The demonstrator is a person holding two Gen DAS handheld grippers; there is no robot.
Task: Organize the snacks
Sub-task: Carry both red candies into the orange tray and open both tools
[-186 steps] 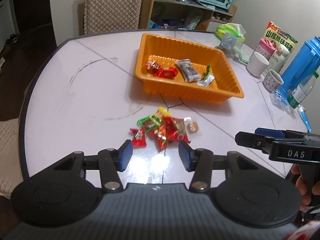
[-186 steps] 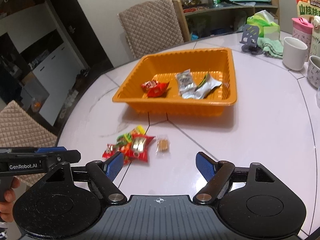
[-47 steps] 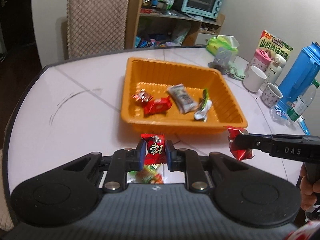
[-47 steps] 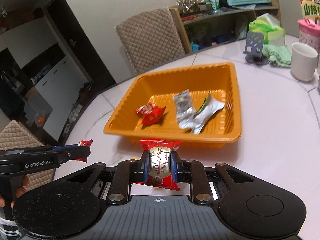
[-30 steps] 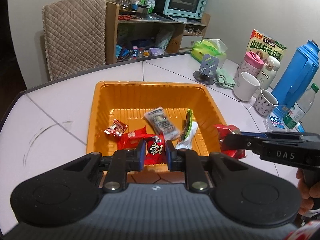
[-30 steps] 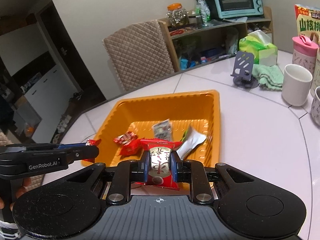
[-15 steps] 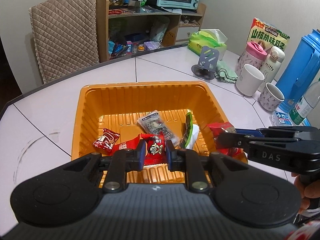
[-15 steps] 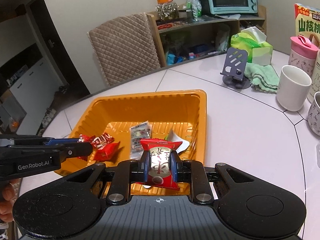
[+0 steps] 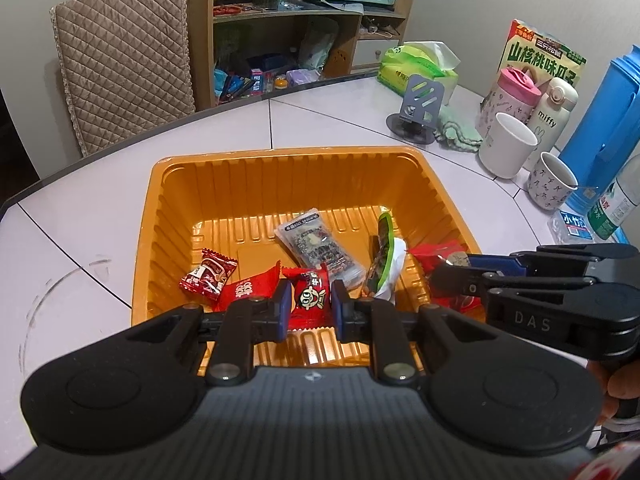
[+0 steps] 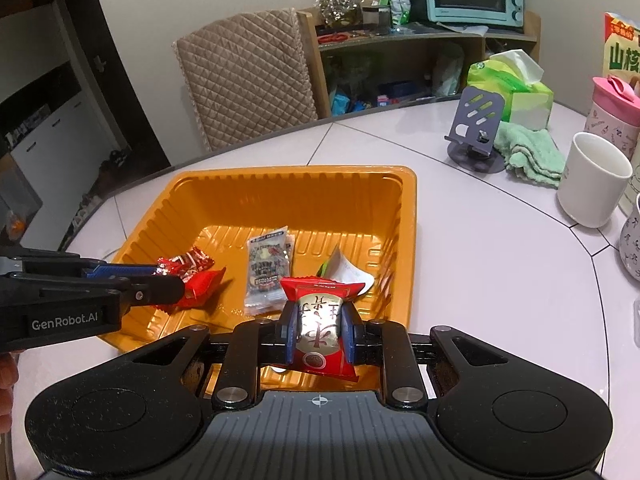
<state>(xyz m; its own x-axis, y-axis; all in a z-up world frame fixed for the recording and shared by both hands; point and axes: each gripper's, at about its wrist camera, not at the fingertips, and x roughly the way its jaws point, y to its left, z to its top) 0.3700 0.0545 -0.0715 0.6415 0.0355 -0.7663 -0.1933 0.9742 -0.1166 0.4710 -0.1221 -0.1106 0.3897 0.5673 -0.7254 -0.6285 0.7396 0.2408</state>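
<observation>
An orange tray (image 9: 280, 168) (image 10: 296, 184) sits on the white table and holds several wrapped snacks: a red candy (image 9: 208, 274), a red packet (image 9: 250, 288), a grey packet (image 9: 316, 246) (image 10: 268, 268) and a green and white wrapper (image 9: 386, 256). My left gripper (image 9: 309, 309) is shut on a small red snack packet (image 9: 310, 298) above the tray's near edge. My right gripper (image 10: 319, 334) is shut on a red and gold snack packet (image 10: 320, 324) above the tray's near right corner. Each gripper shows from the side in the other's view.
At the right stand a white mug (image 9: 506, 150), a patterned cup (image 9: 552, 180), a pink bottle (image 9: 508, 100), a blue jug (image 9: 604, 128), a snack bag (image 9: 542, 56), a phone stand (image 9: 418, 108), a green cloth and a tissue pack. A quilted chair (image 9: 124, 60) and a shelf stand behind.
Both grippers, each still shut on its packet, have moved forward and now hang over the near part of the orange tray, a little lower than before.
</observation>
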